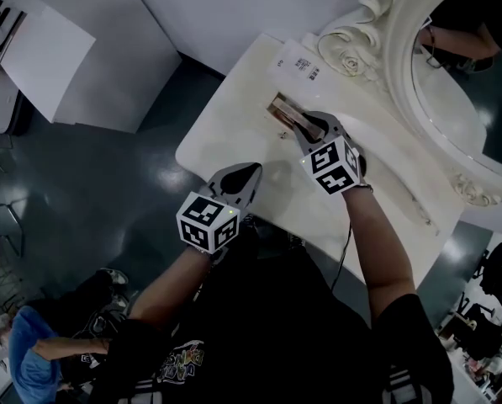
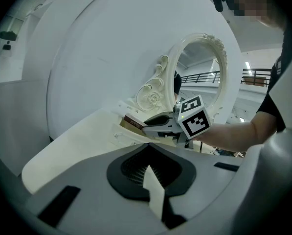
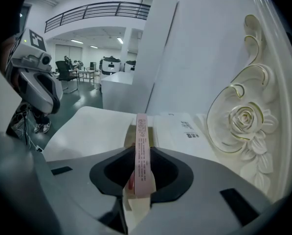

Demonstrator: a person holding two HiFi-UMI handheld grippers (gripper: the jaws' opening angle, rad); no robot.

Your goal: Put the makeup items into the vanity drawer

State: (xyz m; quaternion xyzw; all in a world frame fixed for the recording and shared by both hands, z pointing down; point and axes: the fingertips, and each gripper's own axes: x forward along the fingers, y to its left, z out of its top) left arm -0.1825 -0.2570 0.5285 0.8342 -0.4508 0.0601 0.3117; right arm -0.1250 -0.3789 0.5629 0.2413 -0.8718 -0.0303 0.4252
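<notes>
Right tongs (image 3: 142,182) are clamped on a slim pink makeup box (image 3: 141,151), held edge-up between the pads, low over the far part of the white vanity table (image 1: 225,137) beside the ornate mirror frame (image 3: 243,121). Left tongs (image 2: 150,180) are closed together with nothing in them, at the table's near edge, apart from the box. A white printed pack (image 3: 185,129) lies farther off.

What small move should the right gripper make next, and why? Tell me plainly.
Probably lift the right gripper slightly, keeping its grip. Its jaws are closed on the slim pink box, held on edge low over the vanity top by the mirror frame; no open drawer shows in any view, so the box likely must come clear first.
</notes>
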